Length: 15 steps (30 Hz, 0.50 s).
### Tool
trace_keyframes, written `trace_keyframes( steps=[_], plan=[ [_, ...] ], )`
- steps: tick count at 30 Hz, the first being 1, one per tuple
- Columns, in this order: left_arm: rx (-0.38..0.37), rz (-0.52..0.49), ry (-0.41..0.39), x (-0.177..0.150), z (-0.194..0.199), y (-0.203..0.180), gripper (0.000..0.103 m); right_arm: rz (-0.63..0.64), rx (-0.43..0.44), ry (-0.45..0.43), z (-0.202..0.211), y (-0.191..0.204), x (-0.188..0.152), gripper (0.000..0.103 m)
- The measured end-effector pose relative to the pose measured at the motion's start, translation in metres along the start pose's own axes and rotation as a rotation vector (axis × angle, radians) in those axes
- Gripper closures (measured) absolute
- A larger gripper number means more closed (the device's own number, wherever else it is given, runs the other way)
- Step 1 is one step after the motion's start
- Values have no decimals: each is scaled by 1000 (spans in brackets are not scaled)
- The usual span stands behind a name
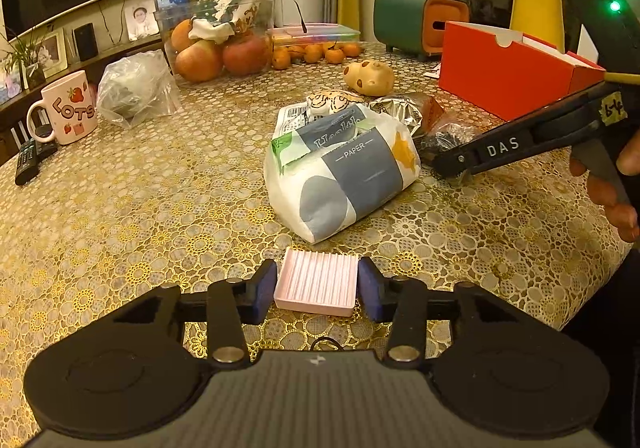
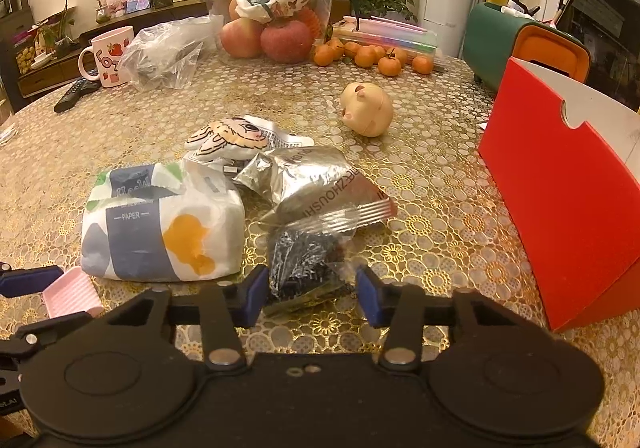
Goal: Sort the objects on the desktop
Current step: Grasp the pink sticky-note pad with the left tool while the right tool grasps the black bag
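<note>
from my left wrist view, the left hand-held gripper (image 1: 317, 290) sits low and level over the tabletop (image 1: 140, 208), its blue pads (image 1: 265, 290) spread to either side of a pink ribbed tray (image 1: 317, 283). the pads stand just beside the tray's edges; i cannot tell whether they touch, so i read it as released around the tray. the tray is a shallow square of matte plastic with fine parallel grooves, lying flat on the gold floral lace cloth. just beyond it lies a soft tissue pack (image 1: 342, 176), a white wrapper with grey and yellow shapes. to the right, the right hand-held gripper (image 1: 452, 168) reaches in at a slant, nose down by a crinkled bag.

from my right wrist view, the right hand-held gripper (image 2: 311, 294) is also low, its jaws apart, flanking a clear bag of dark shredded bits (image 2: 304, 264) without closing on it. behind that bag lies a crumpled silver foil packet (image 2: 312, 180), and left of it the tissue pack (image 2: 164, 232). a smooth beige pig figurine (image 2: 368, 110) stands farther back, well apart. a glossy red box (image 2: 560, 216) with a white inside stands open at the right. at the far left edge i see the pink tray (image 2: 72, 294) between the left gripper's blue pads (image 2: 32, 276).
</note>
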<state>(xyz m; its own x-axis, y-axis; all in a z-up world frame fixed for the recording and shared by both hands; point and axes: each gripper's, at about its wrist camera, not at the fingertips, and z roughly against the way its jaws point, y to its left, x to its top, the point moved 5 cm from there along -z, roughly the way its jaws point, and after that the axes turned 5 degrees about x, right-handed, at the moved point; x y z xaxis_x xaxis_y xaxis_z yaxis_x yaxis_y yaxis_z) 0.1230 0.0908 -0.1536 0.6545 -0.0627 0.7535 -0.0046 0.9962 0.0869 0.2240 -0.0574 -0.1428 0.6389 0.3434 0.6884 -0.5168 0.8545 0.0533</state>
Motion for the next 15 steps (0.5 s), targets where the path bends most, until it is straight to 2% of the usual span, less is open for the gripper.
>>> trace_keyframes(
  steps=[5,15],
  plan=[
    [12,5,7,0,0,-1,60,-4,2,3,5,-4,-2,65],
    [49,31,31,2,1,-4,61,-31,-1,-5,23,-18,-10,69]
  ],
)
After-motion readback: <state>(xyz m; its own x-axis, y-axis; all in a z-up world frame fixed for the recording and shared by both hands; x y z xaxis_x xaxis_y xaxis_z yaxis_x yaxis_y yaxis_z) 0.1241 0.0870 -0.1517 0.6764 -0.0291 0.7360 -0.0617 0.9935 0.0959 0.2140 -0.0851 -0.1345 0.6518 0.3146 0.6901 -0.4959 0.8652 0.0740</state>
